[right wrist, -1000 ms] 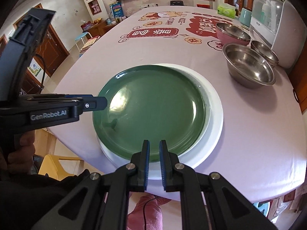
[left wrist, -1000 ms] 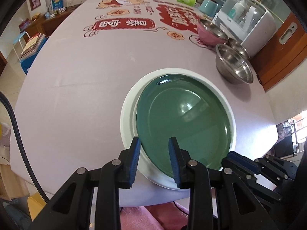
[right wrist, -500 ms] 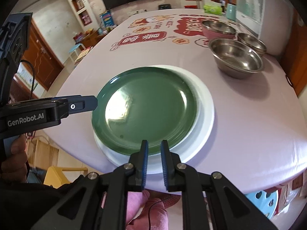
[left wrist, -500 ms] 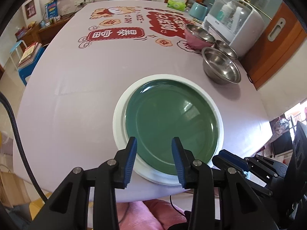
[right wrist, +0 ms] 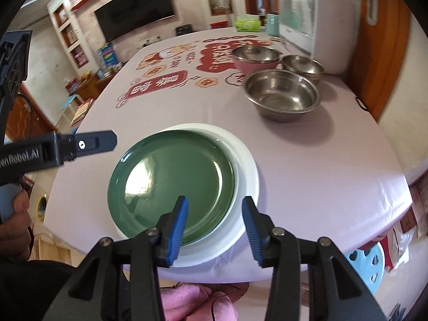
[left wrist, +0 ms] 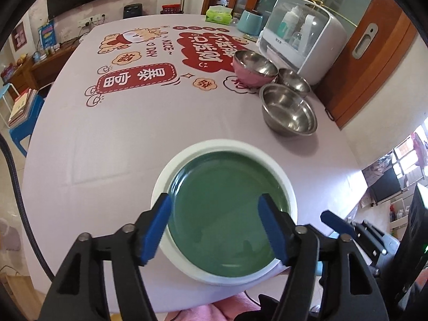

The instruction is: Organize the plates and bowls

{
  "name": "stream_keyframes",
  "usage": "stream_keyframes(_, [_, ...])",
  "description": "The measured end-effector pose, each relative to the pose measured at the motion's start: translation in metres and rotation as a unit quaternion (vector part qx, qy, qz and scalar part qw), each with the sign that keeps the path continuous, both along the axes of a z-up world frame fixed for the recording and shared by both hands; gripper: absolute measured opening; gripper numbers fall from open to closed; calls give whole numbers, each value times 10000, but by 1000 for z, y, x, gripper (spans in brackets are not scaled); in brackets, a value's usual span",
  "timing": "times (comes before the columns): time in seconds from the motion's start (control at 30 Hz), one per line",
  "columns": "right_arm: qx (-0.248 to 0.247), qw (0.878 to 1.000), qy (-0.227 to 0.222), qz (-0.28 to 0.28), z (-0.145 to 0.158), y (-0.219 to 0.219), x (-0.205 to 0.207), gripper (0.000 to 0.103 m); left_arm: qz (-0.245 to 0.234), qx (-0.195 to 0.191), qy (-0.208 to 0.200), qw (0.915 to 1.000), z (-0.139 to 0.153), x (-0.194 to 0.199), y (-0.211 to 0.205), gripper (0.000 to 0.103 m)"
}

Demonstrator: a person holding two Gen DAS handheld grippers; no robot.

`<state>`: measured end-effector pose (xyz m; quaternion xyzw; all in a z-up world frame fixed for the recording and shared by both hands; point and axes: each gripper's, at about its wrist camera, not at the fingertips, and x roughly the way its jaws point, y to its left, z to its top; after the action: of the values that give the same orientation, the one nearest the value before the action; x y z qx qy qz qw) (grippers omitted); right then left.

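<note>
A green plate (left wrist: 224, 214) (right wrist: 171, 184) lies inside a larger white plate (left wrist: 165, 176) (right wrist: 246, 165) at the table's near edge. My left gripper (left wrist: 216, 227) hovers above the plates, its jaws opening, with nothing pressed between the blue pads. My right gripper (right wrist: 215, 227) hangs over the near rim of the plates, jaws also opening and holding nothing. Farther back to the right stand a large steel bowl (left wrist: 289, 109) (right wrist: 281, 93), a smaller steel bowl (left wrist: 294, 80) (right wrist: 303, 65) and a pink bowl with a steel inside (left wrist: 252, 67) (right wrist: 254, 56).
The table wears a pale cloth (left wrist: 107, 133) printed with red signs and cartoons. A white appliance with a clear lid (left wrist: 302, 40) (right wrist: 313, 21), a teal pot (left wrist: 250, 21) and a tissue box (left wrist: 219, 14) stand at the back right. A wooden door (left wrist: 374, 61) flanks the table's right.
Both grippers have let go of the green plate, opened and drawn up and back. The green plate now rests in the white plate, and more of the table shows.
</note>
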<state>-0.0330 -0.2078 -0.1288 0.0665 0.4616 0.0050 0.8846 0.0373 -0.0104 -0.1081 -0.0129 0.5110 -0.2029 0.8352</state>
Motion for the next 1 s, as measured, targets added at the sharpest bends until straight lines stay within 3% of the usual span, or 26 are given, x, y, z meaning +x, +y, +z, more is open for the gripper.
stream_keyframes(0.07, [-5, 9998, -30, -178, -1, 0, -3, 51, -60, -23, -9, 10000, 1, 4, -1, 70])
stream_keyframes(0.43, [105, 9973, 0, -730, -7, -11, -8, 57, -487, 4, 57, 9988, -4, 4, -13, 77])
stream_keyframes(0.67, [175, 9988, 33, -446, -8, -39, 8, 59, -167, -91, 90, 9998, 1, 12, -28, 82])
stream_keyframes(1.0, [87, 9997, -201, 108, 9, -106, 39, 62, 291, -95, 46, 9995, 11, 12, -89, 82])
